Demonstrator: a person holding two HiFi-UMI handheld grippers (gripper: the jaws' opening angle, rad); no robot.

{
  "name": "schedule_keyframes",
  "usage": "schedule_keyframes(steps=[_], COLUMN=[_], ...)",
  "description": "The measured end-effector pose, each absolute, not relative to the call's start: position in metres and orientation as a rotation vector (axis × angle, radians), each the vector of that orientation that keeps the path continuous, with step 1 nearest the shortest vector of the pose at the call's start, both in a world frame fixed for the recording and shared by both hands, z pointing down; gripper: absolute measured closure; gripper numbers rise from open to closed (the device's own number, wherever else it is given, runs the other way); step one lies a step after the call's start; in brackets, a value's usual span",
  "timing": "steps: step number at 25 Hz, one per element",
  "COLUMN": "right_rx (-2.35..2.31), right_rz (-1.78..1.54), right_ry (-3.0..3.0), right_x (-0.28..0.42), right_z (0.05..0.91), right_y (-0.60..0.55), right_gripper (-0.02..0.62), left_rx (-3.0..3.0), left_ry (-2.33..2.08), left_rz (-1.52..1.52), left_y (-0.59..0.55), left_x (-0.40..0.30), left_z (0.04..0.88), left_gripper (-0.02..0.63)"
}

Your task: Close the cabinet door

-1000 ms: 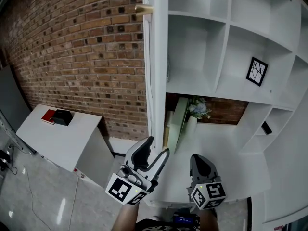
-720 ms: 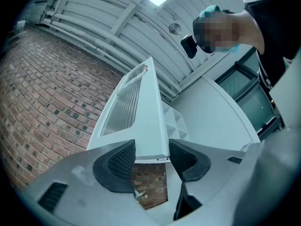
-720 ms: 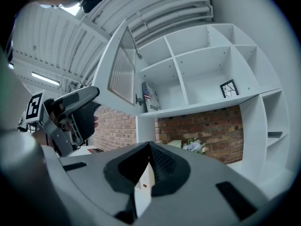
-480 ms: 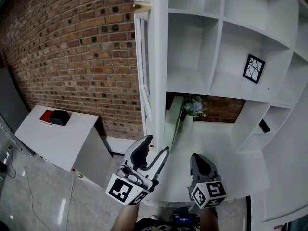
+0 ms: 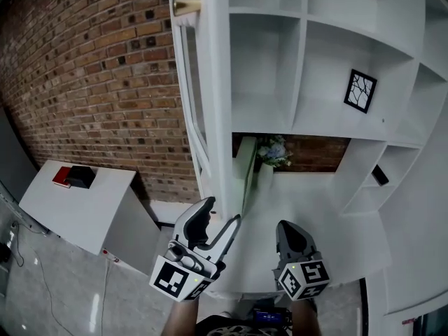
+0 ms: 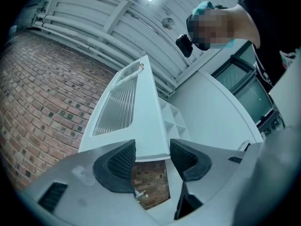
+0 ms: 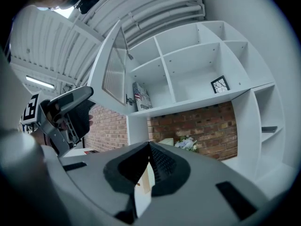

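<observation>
So the biggest thing in my feed is the brick wall (image 5: pixel 105 82) filling the left side, and right up against it is the white shelving unit (image 5: pixel 301 68) with its open cubbies. The cabinet door (image 5: pixel 213 96) isn't shut. It hangs off the unit's left edge and is swung out toward me, almost edge-on from the head view, with its ribbed glass panel facing the bricks. Below the cubbies is the white counter (image 5: pixel 329 215), and off to the left, over by the wall, sits a low white cabinet (image 5: pixel 77 205). My left gripper (image 5: pixel 224 211) is just under the door's bottom corner and angled upward. Its jaws have just been opening and now stand wide apart. In the left gripper view the door's lower edge (image 6: pixel 141 121) lines up with the gap, but the pads aren't pressing on it. My right gripper (image 5: pixel 288 228) is over the counter's front edge, level, with its jaws closed together on nothing, which the right gripper view makes clear (image 7: pixel 149 144). For the smaller stuff, there's a black framed picture (image 5: pixel 359 90) at the back of a right-hand cubby and some flowers (image 5: pixel 273 150) at the counter's back edge. A black box (image 5: pixel 81 176) and a red book (image 5: pixel 60 177) sit side by side at the far left corner of the low cabinet's top. The little gold handle (image 5: pixel 186 5) is up at the top of the door.
</observation>
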State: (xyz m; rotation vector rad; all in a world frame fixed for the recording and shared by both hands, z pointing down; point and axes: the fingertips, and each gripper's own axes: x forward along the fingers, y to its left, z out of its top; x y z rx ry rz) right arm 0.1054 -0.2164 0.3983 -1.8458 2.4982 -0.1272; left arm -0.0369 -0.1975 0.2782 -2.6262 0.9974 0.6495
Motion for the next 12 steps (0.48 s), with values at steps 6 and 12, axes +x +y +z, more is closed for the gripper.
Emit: schedule_keyframes(steps=[6, 12], right_rx=[-1.869, -1.893], right_rz=[-0.129, -0.14], right_ry=[2.477, 2.458], right_x=[0.118, 0.133], right_z=[0.396, 0.401], right_y=[-0.219, -0.221], right_gripper=[0.595, 0.595], left_rx=[-2.637, -2.654], left_ry=[0.974, 0.96], left_rz=[0.592, 0.549], left_y=[-0.204, -0.211], left_x=[-0.018, 0.005], left_z=[0.281, 0.282], left_gripper=[0.385, 0.385])
